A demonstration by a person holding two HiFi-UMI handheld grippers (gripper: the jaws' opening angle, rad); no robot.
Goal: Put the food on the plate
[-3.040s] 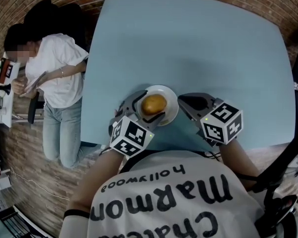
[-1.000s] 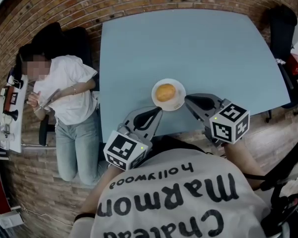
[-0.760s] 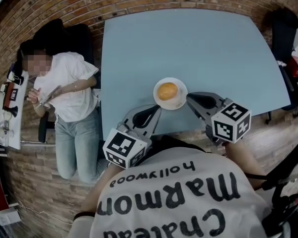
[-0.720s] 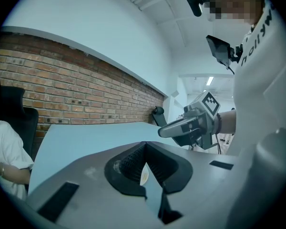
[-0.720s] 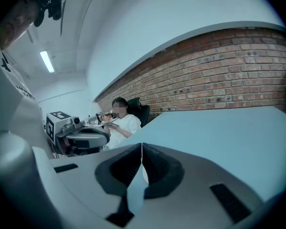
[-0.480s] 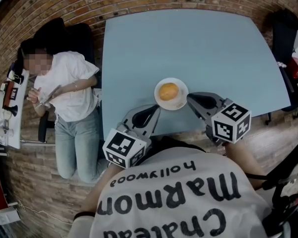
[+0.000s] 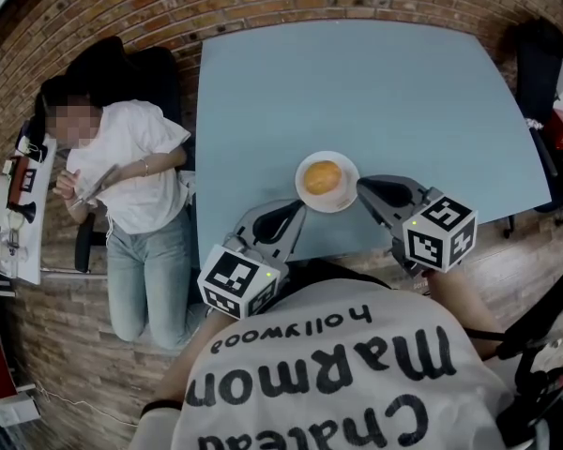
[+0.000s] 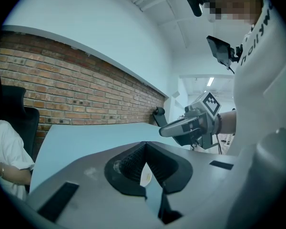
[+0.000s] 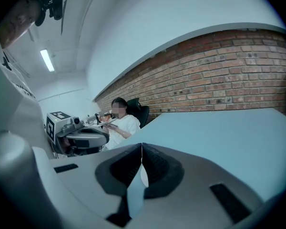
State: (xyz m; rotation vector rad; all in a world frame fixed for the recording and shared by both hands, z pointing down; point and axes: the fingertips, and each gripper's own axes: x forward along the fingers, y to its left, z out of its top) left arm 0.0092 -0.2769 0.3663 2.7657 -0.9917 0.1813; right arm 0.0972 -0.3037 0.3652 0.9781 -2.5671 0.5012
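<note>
Right gripper [image 9: 142,149], grey, two-jaw: jaws pressed together, nothing gripped.
Flat pale-blue table [image 9: 219,137] ahead; red brick wall [image 9: 219,89] behind table; seated person in white shirt [image 9: 120,124] at table's left end; left gripper with marker cube [image 9: 81,136] left of table.

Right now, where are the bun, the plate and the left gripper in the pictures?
bun [image 7: 322,176], head view, middle of its top.
plate [image 7: 347,194], head view, bare white rim.
left gripper [image 7: 300,209], head view, between its shut fingertips.
</note>
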